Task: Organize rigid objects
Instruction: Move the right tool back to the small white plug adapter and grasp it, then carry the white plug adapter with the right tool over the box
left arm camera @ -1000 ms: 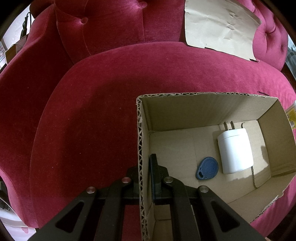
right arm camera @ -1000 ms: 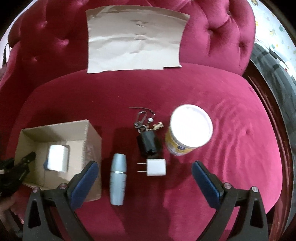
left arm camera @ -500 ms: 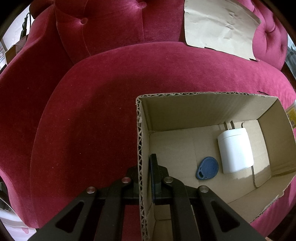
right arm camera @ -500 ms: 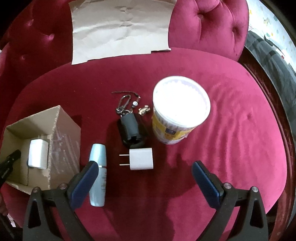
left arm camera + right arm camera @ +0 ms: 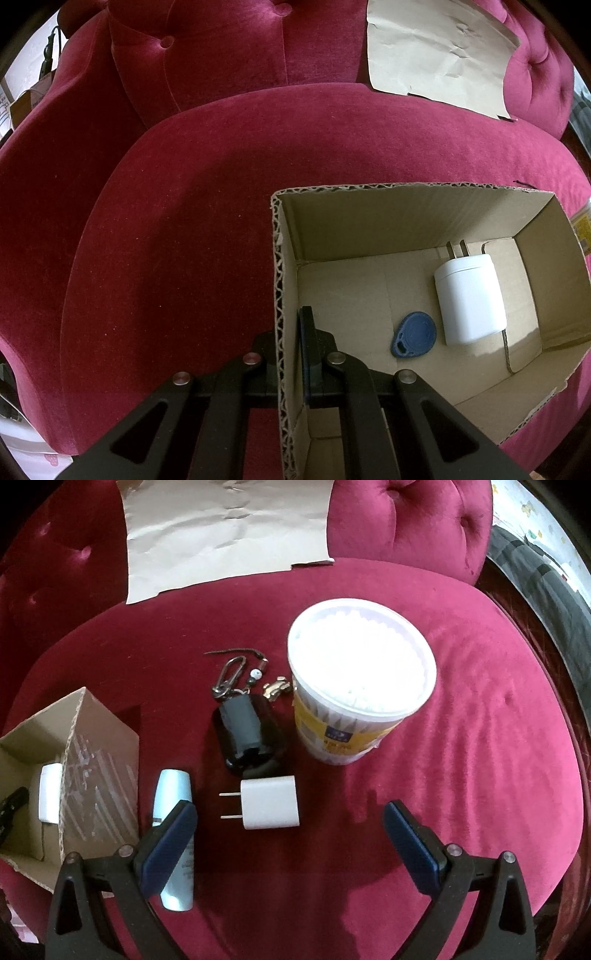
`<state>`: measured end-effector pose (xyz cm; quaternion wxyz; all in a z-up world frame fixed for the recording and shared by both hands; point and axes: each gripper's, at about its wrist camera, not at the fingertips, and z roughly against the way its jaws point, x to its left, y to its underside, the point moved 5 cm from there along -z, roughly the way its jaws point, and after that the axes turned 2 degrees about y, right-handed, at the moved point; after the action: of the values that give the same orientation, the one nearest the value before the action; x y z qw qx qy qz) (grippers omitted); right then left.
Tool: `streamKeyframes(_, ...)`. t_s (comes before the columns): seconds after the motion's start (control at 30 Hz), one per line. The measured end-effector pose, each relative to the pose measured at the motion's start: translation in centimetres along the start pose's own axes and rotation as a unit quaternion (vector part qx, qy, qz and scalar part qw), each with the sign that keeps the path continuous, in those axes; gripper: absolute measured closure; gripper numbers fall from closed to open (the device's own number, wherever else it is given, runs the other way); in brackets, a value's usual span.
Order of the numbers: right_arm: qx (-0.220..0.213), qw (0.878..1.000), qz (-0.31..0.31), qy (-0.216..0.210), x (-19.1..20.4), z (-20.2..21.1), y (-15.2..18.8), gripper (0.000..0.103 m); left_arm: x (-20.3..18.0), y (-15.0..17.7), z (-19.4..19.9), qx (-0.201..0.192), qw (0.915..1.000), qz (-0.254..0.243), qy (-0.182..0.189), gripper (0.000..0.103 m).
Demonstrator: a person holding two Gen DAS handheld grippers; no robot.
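Note:
My left gripper (image 5: 291, 332) is shut on the left wall of an open cardboard box (image 5: 282, 295), one finger inside and one outside. In the box lie a white charger (image 5: 469, 299) and a blue key fob (image 5: 415, 334). My right gripper (image 5: 290, 812) is open and empty, low over the red seat, with a small white plug adapter (image 5: 269, 805) between its fingers. A light blue tube (image 5: 175, 845) lies under its left finger. A black key case with keyring (image 5: 249, 734) and a cotton swab tub (image 5: 360, 679) sit beyond. The box also shows at the left of the right wrist view (image 5: 99, 768).
Everything rests on a red velvet armchair seat (image 5: 480, 738). A sheet of brown paper (image 5: 229, 531) leans on the tufted backrest. The seat's right edge drops off to a dark floor (image 5: 546, 602).
My right gripper has moved forward and down toward the objects, which now look larger; the white adapter now lies between its fingers. The left gripper and box have not moved.

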<state>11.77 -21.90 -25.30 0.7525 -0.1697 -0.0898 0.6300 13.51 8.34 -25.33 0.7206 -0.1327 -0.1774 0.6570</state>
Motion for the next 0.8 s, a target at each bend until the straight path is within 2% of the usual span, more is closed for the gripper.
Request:
streamKeyframes(0.13,-0.004,1.000,-0.001,0.000,0.0,-0.2,-0.4,0.001,0.0,0.0,0.0,0.000,1.0000,0.000,0.000,0.097)
streamKeyframes(0.27,-0.004,1.000,-0.002,-0.006,0.1,-0.4,-0.5,0.007,0.0,0.0,0.0,0.000,1.0000,0.000,0.000,0.097)
streamKeyframes(0.43,0.003,1.000,-0.003,-0.012,0.3,-0.9,-0.5,0.027,0.0,0.0,0.0,0.000,1.0000,0.000,0.000,0.097)
streamKeyframes(0.53,0.004,1.000,0.003,-0.021,0.7,-1.0,-0.5,0.054,0.0,0.0,0.0,0.000,1.0000,0.000,0.000,0.097)
streamKeyframes(0.8,-0.004,1.000,0.008,-0.016,1.1,-0.7,-0.2,0.056,0.0,0.0,0.0,0.000,1.0000,0.000,0.000,0.097)
